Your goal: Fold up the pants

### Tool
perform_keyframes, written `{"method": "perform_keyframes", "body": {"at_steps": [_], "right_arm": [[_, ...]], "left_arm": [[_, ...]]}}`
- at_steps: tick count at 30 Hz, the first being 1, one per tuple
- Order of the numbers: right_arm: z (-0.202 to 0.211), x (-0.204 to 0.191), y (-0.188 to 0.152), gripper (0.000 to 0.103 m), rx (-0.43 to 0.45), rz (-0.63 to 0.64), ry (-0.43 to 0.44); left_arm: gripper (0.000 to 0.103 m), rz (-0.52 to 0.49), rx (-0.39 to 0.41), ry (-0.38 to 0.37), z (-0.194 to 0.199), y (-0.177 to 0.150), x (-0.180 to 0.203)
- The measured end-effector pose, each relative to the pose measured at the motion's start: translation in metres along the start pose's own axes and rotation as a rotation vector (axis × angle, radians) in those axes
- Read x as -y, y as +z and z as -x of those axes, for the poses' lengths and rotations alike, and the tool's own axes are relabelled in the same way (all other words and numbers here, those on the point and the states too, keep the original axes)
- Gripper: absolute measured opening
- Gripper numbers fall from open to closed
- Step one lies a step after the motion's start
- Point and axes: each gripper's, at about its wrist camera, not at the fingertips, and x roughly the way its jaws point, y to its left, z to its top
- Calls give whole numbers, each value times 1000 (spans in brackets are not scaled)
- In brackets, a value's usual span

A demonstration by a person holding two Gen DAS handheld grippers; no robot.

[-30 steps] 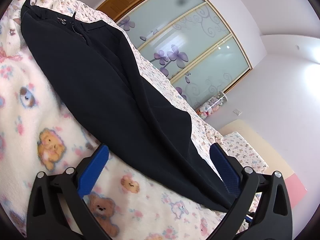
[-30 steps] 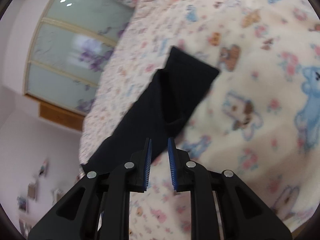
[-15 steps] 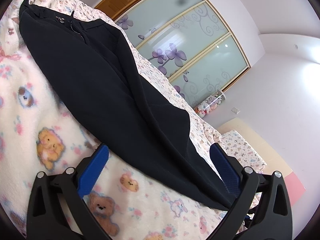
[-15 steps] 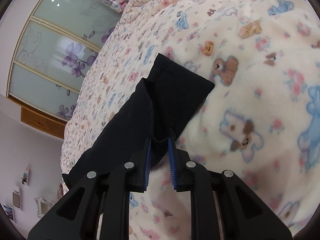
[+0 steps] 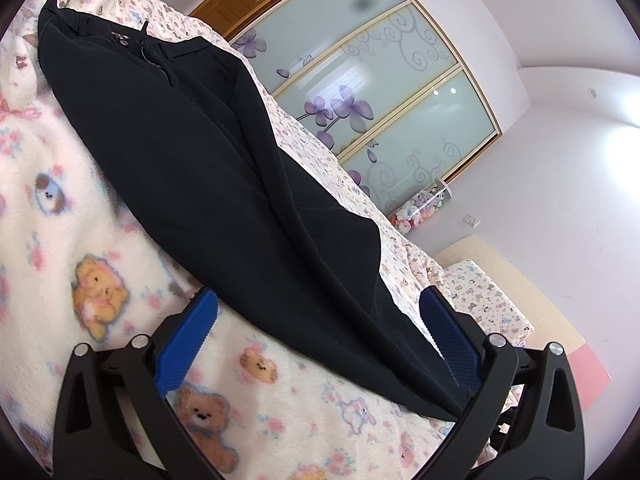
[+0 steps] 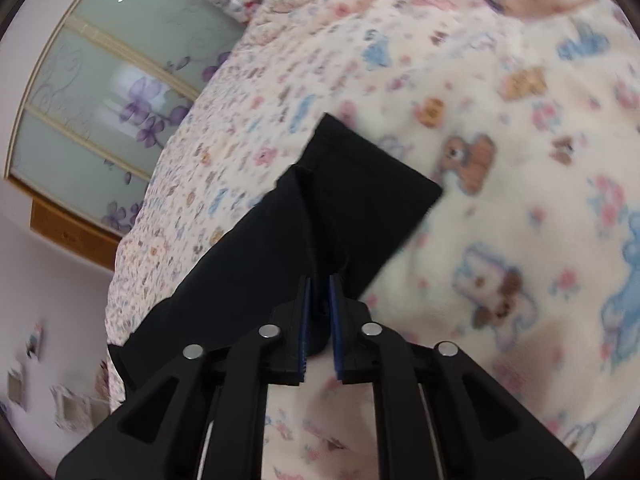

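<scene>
Black pants (image 5: 208, 168) lie lengthwise on a cream teddy-bear blanket (image 5: 60, 240), folded leg on leg, waistband at the far upper left. My left gripper (image 5: 316, 300) is open wide, its blue pads either side of the lower leg part, just above the cloth. In the right wrist view the leg ends (image 6: 360, 196) lie ahead with hems at the far end. My right gripper (image 6: 319, 280) is shut on a fold of the pants' near edge.
The bed fills both views. A wardrobe with frosted sliding doors with purple flowers (image 5: 380, 92) stands beyond the bed. A clear tube of plush toys (image 5: 420, 208) stands by the wall. A pillow (image 5: 484, 300) lies at the bed's right end.
My right gripper has moved forward onto the pants' edge and closed on the cloth. The left gripper has stayed open, shifting only slightly.
</scene>
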Motion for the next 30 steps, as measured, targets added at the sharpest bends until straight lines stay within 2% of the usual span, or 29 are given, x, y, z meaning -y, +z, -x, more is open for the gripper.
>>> {"method": "perform_keyframes", "body": {"at_steps": [5,7,8,9,10,11,13,16,18,19,21,22,24,27,29,30], "right_arm": [[1,4,-6,15,-4,-5,-11],[0,3,-6,19,-9,-9,-16],[-2,4,-6,33,-16,-9,-22],[-5,5,-6,37,-36,-16,-30],[-11,5,-7,33,-57,-12,-21],[-14,2,-8,13,-61,4,-24],[-13,-13,-4,10,-28,97,-43],[5,-41,18,8,56,156,51],[26,-65,34,8,162,239,88],[41,-78,42,8,242,297,93],[53,-82,54,8,315,330,100],[53,-78,58,8,321,325,96],[33,-54,58,8,245,287,32],[-7,-6,35,8,74,206,-53],[-17,21,20,10,28,136,-37],[-17,29,13,11,33,118,-7]], "left_arm": [[101,0,0,0,0,0,0],[101,0,0,0,0,0,0],[101,0,0,0,0,0,0],[101,0,0,0,0,0,0],[101,0,0,1,0,0,0],[101,0,0,1,0,0,0],[101,0,0,0,1,0,0],[101,1,1,-1,0,-1,1],[101,0,0,1,0,-1,1],[101,0,0,2,0,-1,1],[101,-1,-2,3,0,-1,1],[101,0,-1,2,0,-1,1],[101,0,-2,2,0,-1,1],[101,3,0,-3,0,-1,0],[101,14,2,-17,1,0,-1],[101,26,-5,-26,3,2,-2]]}}
